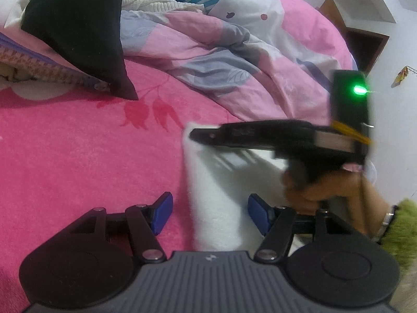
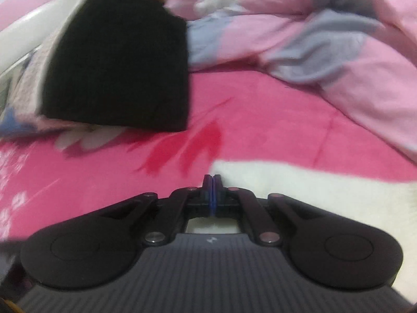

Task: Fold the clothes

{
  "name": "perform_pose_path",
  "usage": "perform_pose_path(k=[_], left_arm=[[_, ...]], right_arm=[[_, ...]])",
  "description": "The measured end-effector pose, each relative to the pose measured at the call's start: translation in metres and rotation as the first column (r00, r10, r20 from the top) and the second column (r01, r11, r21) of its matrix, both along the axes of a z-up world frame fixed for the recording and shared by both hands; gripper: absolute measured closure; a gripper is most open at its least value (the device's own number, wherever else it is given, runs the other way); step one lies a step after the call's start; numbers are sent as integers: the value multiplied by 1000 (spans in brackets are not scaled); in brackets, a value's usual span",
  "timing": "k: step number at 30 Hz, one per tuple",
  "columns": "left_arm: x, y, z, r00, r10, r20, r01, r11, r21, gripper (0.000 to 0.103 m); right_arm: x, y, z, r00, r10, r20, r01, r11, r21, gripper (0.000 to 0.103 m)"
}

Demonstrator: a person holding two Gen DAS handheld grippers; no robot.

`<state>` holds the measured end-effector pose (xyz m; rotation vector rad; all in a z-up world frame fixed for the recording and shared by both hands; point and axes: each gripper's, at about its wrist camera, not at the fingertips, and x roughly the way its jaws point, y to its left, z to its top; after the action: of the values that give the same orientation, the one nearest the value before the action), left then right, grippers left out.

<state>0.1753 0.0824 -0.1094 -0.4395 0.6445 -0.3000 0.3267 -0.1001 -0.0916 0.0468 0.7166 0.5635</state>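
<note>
On the hot-pink fleece blanket (image 1: 78,161) our folded white fluffy garment (image 1: 221,195) runs lengthwise away from us; our left gripper (image 1: 209,215) straddles its near end, wide open, while our right gripper (image 2: 211,182), pinched shut and empty, sits at its far corner.

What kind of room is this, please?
Most likely a bedroom: the work is done on a bed with a pink sheet, a rumpled pink and grey quilt lies behind, and a black pillow leans nearby.
</note>
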Motion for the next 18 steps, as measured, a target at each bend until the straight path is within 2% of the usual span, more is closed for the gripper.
perform_pose_path(k=[1,3,4,9,12,15,18], left_arm=[[0,0,0,1000,0,1,0,1000,-2,38],[0,2,0,1000,0,-2,0,1000,-11,38],[0,2,0,1000,0,-3,0,1000,-16,38],[0,11,5,1000,5,0,-5,998,-64,38],[-10,3,24,995,-4,102,3,1000,9,38],[-16,-18,42,979,-69,194,45,991,126,38],[-9,-49,46,975,-144,171,101,966,238,41]], right_arm=[[6,2,-2,999,-34,-12,34,999,-6,103],[-1,-14,11,983,-179,25,179,984,0,103],[-10,-26,19,976,-215,37,215,976,24,103],[-98,-112,67,923,-380,67,370,921,125,101],[-163,-150,76,902,-426,67,422,904,70,101],[-200,-165,56,913,-406,24,407,913,-24,101],[-215,-179,30,911,-411,12,411,907,-88,102]])
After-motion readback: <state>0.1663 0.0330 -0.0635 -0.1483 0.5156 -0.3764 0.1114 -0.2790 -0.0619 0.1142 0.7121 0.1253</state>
